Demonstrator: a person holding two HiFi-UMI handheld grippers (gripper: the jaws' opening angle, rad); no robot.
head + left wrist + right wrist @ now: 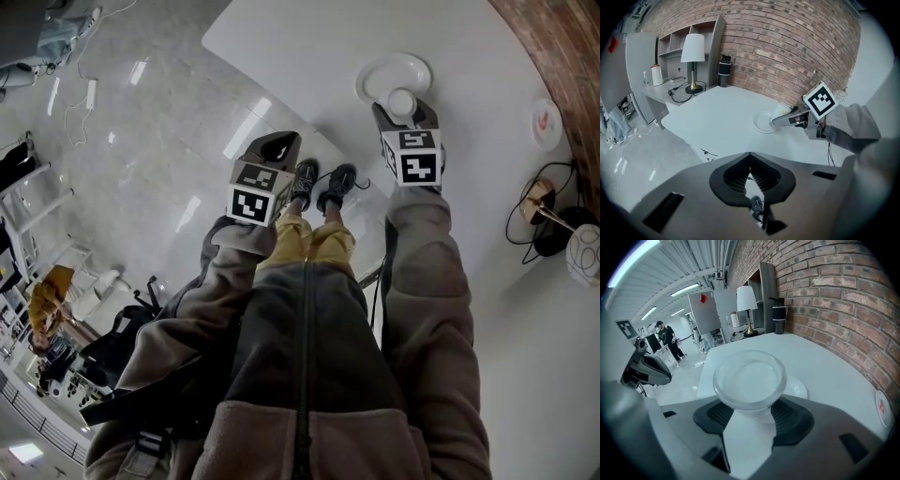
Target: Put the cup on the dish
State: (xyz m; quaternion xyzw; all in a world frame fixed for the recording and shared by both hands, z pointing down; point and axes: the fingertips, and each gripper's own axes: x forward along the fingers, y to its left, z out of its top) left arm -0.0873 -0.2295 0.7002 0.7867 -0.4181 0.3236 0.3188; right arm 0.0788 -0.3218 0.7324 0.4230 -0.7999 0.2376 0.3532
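Observation:
A clear glass cup [747, 376] sits between the pads of my right gripper [749, 401], which is shut on its base. In the head view this cup [401, 101] hangs at the near rim of a round white dish [389, 73] on the white table [309, 56]. The left gripper view shows the dish [764, 123] from the side, with the right gripper [787, 119] and the cup [782, 111] over its right part. My left gripper [278, 147] is off the table's edge, above the floor. Its jaws [750, 176] are shut with nothing in them.
A lamp [692, 61] and a black flask [723, 70] stand at the table's far end by the brick wall. A small plate with a red mark [546, 122], dark cables [539, 211] and a white round object [583, 255] lie to the right.

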